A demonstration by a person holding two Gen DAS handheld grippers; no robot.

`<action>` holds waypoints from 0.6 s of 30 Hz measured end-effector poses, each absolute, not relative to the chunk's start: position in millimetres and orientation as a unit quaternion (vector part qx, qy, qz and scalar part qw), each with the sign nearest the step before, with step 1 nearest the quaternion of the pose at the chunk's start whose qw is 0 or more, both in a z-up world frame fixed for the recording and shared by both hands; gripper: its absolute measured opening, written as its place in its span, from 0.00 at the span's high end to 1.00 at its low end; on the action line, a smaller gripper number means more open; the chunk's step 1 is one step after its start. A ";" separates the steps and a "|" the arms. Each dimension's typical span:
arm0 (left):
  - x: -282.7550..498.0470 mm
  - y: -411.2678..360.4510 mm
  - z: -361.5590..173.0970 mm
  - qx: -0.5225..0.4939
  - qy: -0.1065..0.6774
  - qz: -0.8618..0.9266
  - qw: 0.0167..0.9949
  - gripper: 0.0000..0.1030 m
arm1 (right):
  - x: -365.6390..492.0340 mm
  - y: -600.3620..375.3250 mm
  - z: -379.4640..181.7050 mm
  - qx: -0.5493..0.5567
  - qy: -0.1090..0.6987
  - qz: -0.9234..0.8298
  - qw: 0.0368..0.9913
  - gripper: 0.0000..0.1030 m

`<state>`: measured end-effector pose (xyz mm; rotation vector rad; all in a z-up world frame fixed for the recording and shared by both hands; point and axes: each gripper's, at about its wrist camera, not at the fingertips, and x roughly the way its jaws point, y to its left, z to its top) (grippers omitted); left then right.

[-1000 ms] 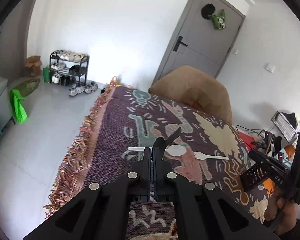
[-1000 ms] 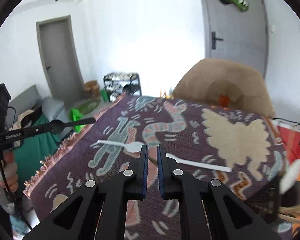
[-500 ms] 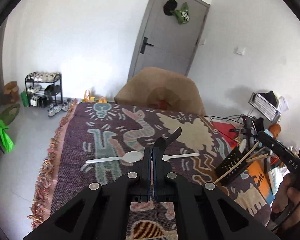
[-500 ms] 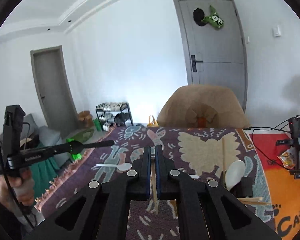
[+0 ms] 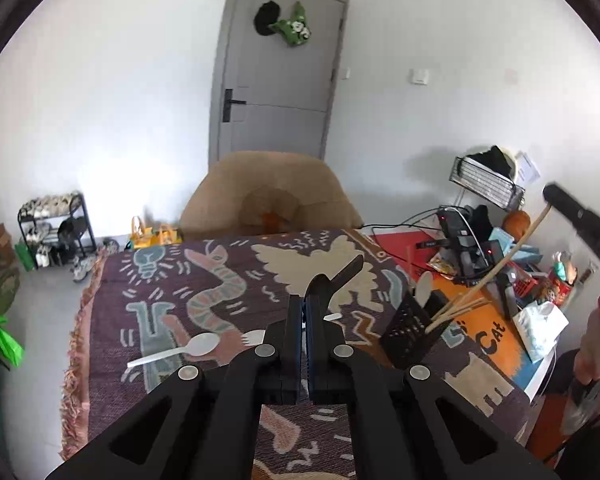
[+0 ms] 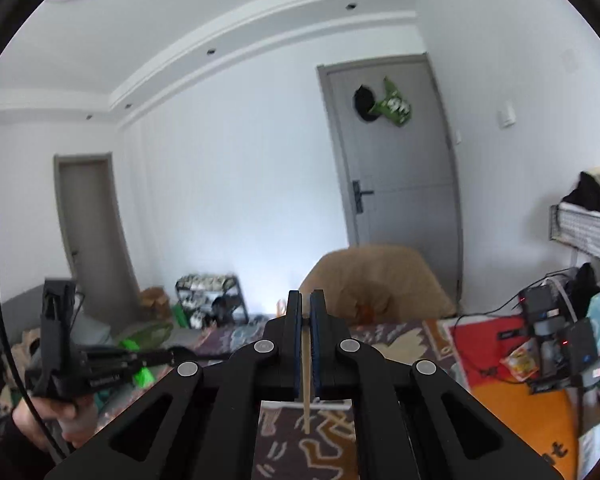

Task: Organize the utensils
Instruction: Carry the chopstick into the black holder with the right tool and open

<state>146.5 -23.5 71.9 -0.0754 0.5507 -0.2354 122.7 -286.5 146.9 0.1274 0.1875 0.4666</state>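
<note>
Now: chopstick carried up toward the holder

Shown with right tongs point(image 6: 306, 300) shut tight on a wooden chopstick point(image 6: 306, 400), lifted off the patterned cloth point(image 5: 160, 280) within the last second. Left tongs point(image 5: 303, 304) clamped on a black utensil point(image 5: 336, 278), likewise raised. Black holder point(image 5: 408, 332) ahead and right of the left tongs. Left lying just ahead and left of them: white spoon point(image 5: 198, 346), white fork point(image 5: 252, 337). Judged as two pieces in transit, two remaining; chopstick tip's entry into the holder not discernible.

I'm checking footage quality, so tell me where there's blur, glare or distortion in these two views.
Left wrist view: fisheye bends the door, glare whitens the wall beside the shoe rack. Right wrist view: the ceiling lines curve, the shoe rack is smeared.
</note>
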 end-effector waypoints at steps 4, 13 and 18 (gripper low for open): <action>152.7 -53.0 78.3 -0.009 0.279 -0.138 0.950 0.99 | 112.5 -297.8 160.8 0.074 0.061 0.215 0.972 0.95; 158.9 -120.3 95.2 0.103 0.302 -0.159 0.934 0.99 | 101.4 -324.6 157.6 0.078 0.054 0.203 0.974 0.95; 169.4 -144.5 99.7 0.140 0.316 -0.169 0.923 0.99 | 104.4 -341.6 148.4 0.092 0.056 0.201 0.974 0.95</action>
